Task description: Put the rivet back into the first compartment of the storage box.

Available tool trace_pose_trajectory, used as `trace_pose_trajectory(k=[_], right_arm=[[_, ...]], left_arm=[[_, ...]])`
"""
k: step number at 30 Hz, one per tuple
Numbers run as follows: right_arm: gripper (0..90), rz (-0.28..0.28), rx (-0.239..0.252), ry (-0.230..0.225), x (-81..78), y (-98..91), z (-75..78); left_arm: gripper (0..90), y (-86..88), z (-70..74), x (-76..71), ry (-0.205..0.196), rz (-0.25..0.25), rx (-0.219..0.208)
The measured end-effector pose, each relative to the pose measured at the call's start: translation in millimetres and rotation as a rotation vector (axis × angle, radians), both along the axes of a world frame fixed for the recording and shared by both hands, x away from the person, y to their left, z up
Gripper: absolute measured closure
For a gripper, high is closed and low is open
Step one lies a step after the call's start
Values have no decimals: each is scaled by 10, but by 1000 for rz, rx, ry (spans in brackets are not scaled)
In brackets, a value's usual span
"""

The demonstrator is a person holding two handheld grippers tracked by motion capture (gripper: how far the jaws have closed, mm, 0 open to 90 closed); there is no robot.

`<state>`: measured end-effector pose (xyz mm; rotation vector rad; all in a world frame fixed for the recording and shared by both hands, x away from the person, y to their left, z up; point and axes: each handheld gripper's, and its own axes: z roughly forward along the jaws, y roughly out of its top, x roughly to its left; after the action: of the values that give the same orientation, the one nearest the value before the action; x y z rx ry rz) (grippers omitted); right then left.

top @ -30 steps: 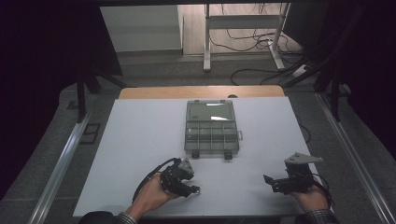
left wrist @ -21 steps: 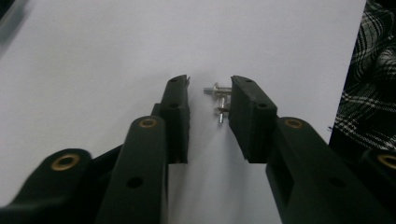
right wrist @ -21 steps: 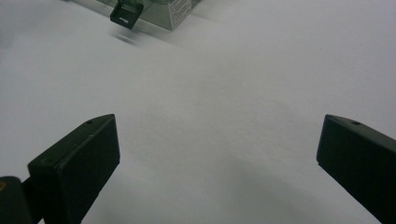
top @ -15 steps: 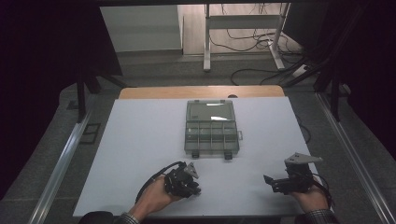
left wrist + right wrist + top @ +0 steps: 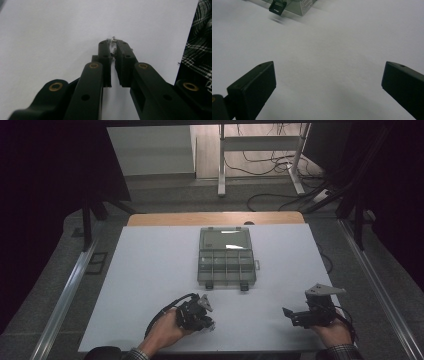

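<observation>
Fingers of left gripper (image 5: 113, 48) pinch clear piece (image 5: 111, 39).

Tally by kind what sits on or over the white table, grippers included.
Two-jaw grippers: 2, left gripper and right gripper
Clear compartment boxes: 1, organizer box
Small clear pieces: 1, clear piece pinched in the left gripper
Total: 4

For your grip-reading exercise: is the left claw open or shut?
Shut: the left claw has just closed, its black fingers pinching a small clear piece at the tips.
</observation>
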<state>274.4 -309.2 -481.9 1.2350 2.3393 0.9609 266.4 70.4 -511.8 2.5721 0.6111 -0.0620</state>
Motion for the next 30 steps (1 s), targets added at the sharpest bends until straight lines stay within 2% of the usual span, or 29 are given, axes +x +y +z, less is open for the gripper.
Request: trace_pose_trajectory(k=[9,23,30], right_arm=[[0,0,2,-2,-1,-2,3],[0,6,12,-5,-4,5,11],[0,13,6,-6,-3,11,7]], left_arm=[[837,72,62,32,17,31,-43],[838,211,173,97,9,118,-93],[838,299,268,194,-1,161,-114]])
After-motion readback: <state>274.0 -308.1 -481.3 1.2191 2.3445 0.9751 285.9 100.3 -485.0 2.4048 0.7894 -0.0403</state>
